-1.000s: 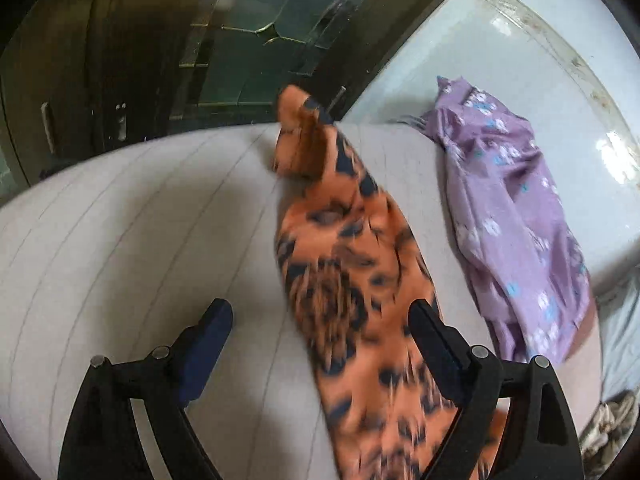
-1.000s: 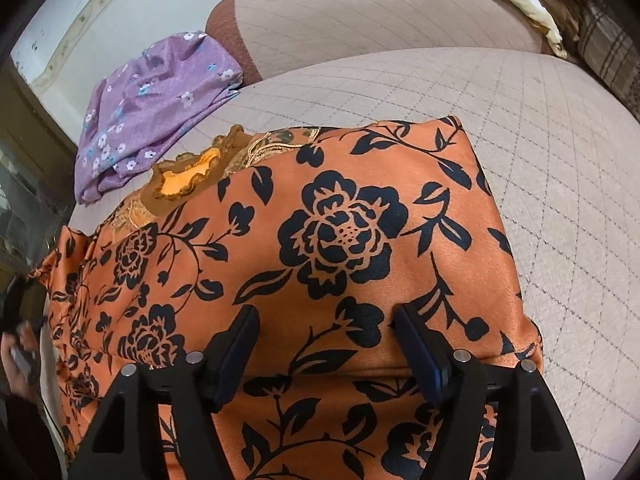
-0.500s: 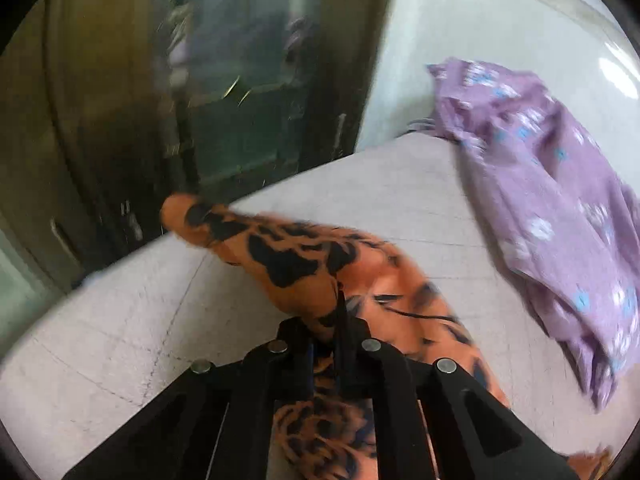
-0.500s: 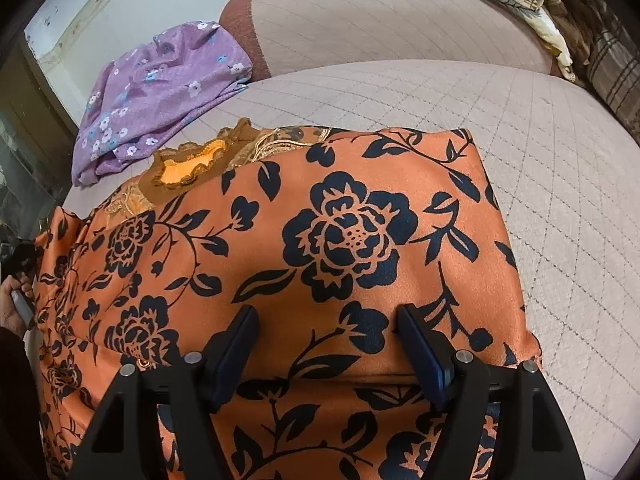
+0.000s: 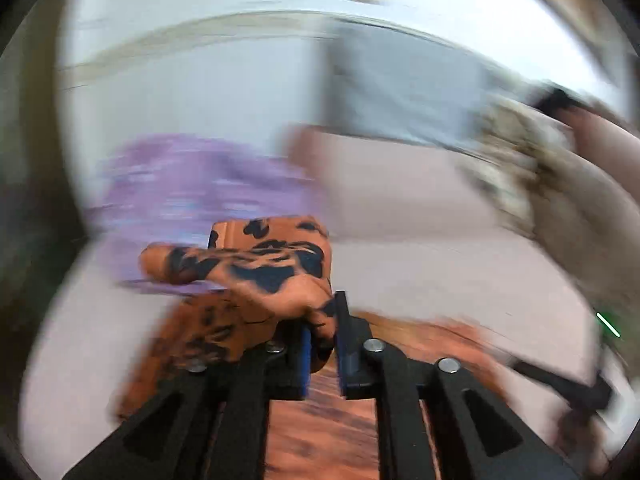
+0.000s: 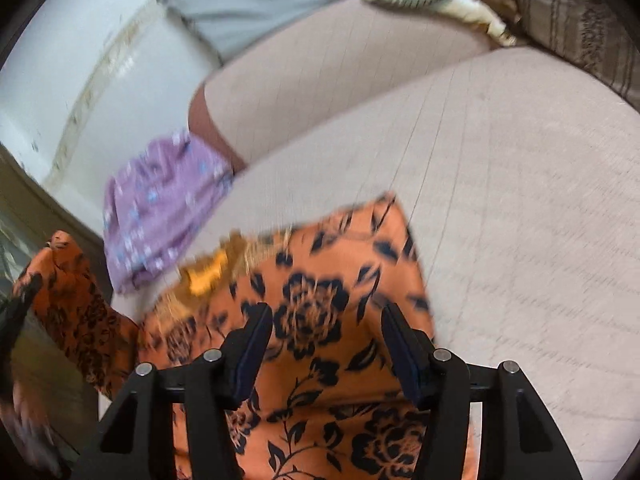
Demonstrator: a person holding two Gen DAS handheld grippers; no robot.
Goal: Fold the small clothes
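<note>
Clearly risky: left hand-held gripper [image 5: 322, 344] pinching only a bunched corner of orange floral garment [image 6: 320, 320], liable to slip mid-swing; right hand-held gripper [image 6: 326, 344] open above it, closing lately.

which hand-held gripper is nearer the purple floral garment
Left. The left hand-held gripper, clamped on a lifted end of the orange floral cloth, is up close to the purple garment. The right hand-held gripper hovers open over the cloth, farther away.
</note>
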